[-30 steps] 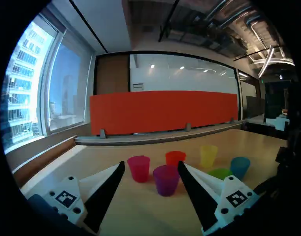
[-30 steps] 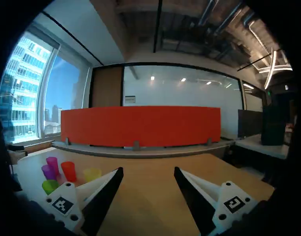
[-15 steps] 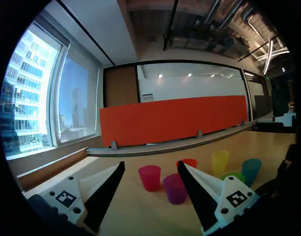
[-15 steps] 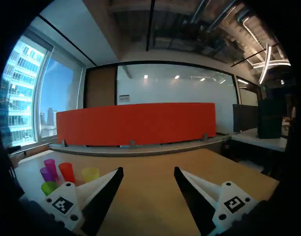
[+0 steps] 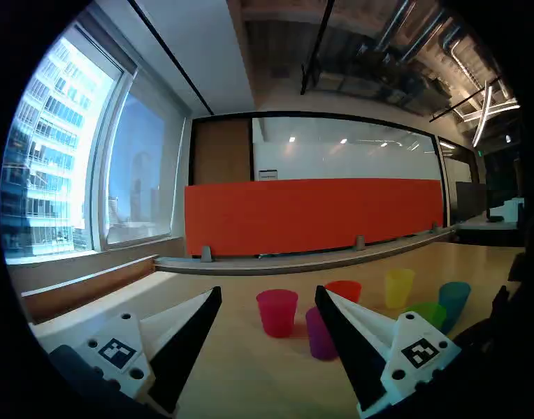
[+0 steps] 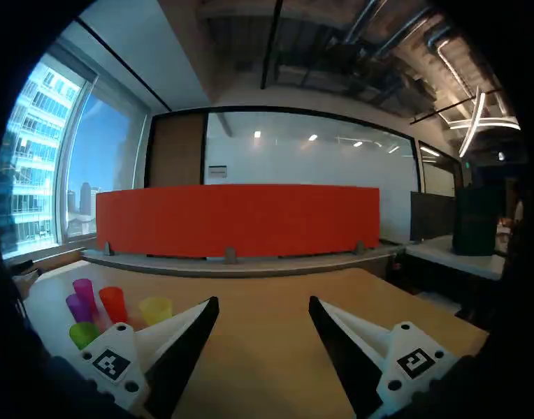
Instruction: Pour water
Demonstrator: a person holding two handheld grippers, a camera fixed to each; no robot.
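orange divider [image 5: 312, 215], sunlit windows [image 5: 54, 178], wooden table [image 6: 267, 349]

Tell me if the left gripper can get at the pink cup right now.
Probably yes. The left gripper has its jaws open, and the pink cup stands ahead, in line with the gap, with just tabletop before it. The purple cup sits close beside it.

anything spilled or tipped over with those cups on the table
Nothing stands out. The pink plastic cup, purple plastic cup, red plastic cup, yellow plastic cup, green plastic cup and teal plastic cup all stand upright on the light wooden table, with no puddle visible.
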